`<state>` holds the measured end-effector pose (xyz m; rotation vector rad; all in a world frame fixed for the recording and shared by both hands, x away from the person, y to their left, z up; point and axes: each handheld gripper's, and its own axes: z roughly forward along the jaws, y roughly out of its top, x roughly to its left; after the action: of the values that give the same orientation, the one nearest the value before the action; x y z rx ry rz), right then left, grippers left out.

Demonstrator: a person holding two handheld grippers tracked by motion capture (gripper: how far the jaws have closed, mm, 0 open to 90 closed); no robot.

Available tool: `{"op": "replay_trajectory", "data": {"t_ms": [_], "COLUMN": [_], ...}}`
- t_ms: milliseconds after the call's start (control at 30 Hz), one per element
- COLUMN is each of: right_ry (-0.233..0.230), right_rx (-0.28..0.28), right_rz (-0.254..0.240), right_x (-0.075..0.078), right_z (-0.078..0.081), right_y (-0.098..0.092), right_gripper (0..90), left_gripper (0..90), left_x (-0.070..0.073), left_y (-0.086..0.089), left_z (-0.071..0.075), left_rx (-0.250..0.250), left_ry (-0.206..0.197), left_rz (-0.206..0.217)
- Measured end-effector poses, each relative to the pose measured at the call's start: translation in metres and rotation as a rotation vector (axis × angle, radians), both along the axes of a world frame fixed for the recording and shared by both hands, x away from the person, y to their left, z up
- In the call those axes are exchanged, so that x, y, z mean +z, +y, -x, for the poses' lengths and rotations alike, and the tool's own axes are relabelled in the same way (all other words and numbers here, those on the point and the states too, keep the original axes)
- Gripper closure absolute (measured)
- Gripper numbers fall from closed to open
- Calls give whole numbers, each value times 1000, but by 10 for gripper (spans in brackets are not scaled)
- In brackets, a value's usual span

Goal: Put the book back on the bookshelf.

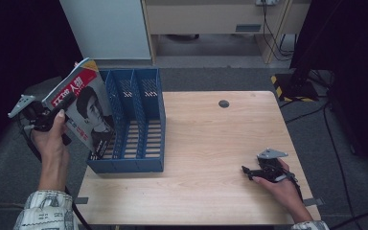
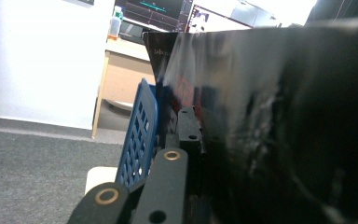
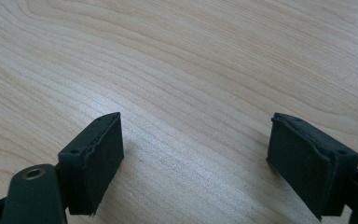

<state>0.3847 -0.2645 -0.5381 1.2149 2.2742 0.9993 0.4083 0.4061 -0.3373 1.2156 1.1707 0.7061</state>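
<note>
Currently left gripper (image 1: 60, 111) clamps the magazine (image 1: 84, 108) tilted, just left of the blue file rack (image 1: 136, 122), right gripper (image 1: 249, 171) gaping idle on table (image 1: 211, 143); risk: its lower corner snags a divider, shoving rack.

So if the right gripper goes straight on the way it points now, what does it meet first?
Probably nothing soon: the right gripper, its jaws open, points low across the bare wooden table; tilted downward, it would likely meet that tabletop first.
</note>
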Motion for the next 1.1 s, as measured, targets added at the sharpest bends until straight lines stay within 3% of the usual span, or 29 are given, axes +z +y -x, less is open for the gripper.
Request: {"op": "replay_trajectory", "data": {"t_ms": [200, 367, 1100], "right_ry": [0, 0, 0], "right_rx": [0, 0, 0], "right_rz": [0, 0, 0], "right_x": [0, 0, 0], "right_z": [0, 0, 0], "right_y": [0, 0, 0], "right_gripper": [184, 184, 185], "left_gripper": [864, 865, 864], "left_x": [-6, -10, -17], "left_y": [-4, -4, -3], "left_z": [-1, -3, -3], "left_rx": [-3, -4, -3], "left_ry": [15, 13, 22], "left_rz": [-24, -5, -8]}}
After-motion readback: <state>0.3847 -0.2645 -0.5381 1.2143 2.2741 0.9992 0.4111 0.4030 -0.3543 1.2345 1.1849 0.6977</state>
